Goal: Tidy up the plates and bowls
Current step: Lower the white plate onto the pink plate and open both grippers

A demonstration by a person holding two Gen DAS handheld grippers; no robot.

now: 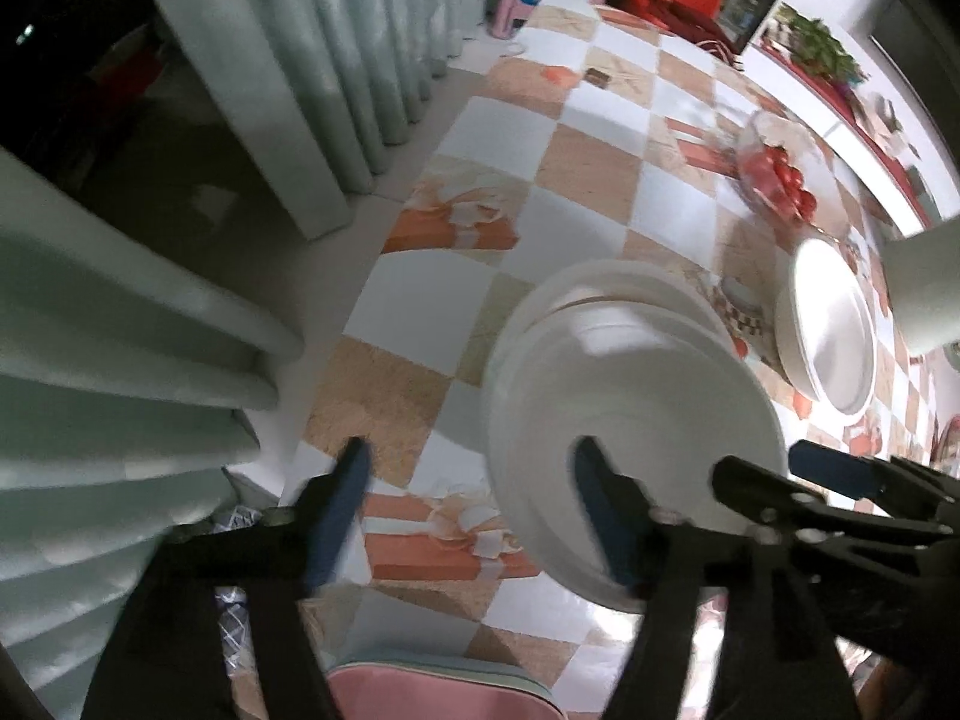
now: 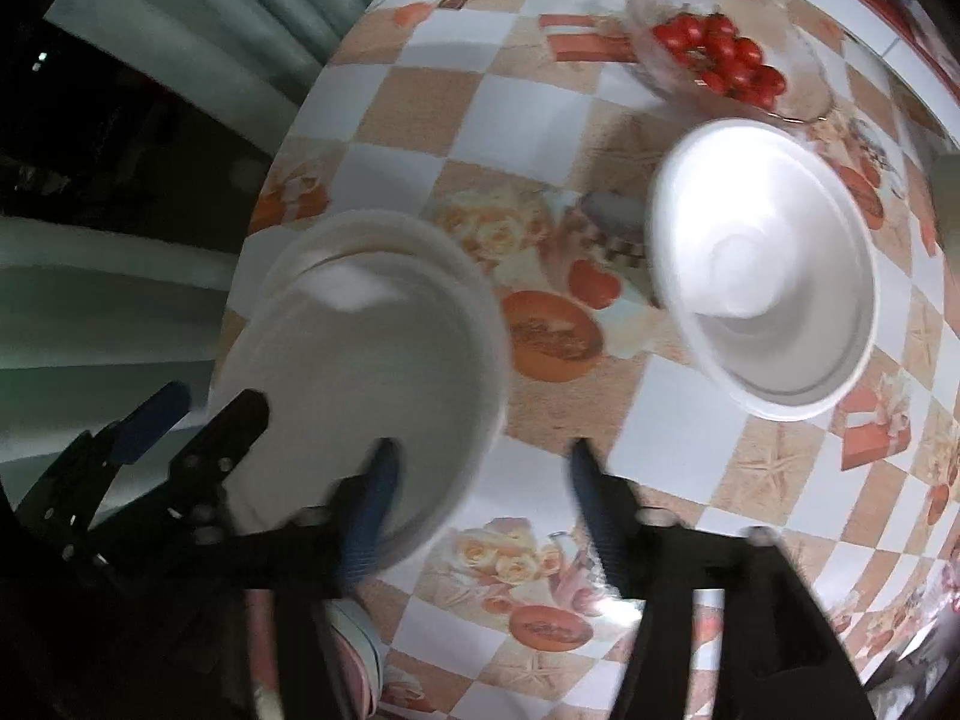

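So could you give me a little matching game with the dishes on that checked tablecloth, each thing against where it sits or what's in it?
Things:
1. stack of white round plates
2. single white bowl
3. clear glass bowl
4. left hand-held gripper

Places or states:
A. holds red cherry tomatoes
B. alone, right of the stack
C. jaws apart, one finger over the stack's rim
D. near the table edge by the curtain

Pairs: 1-D, 2-B, 3-A, 4-C
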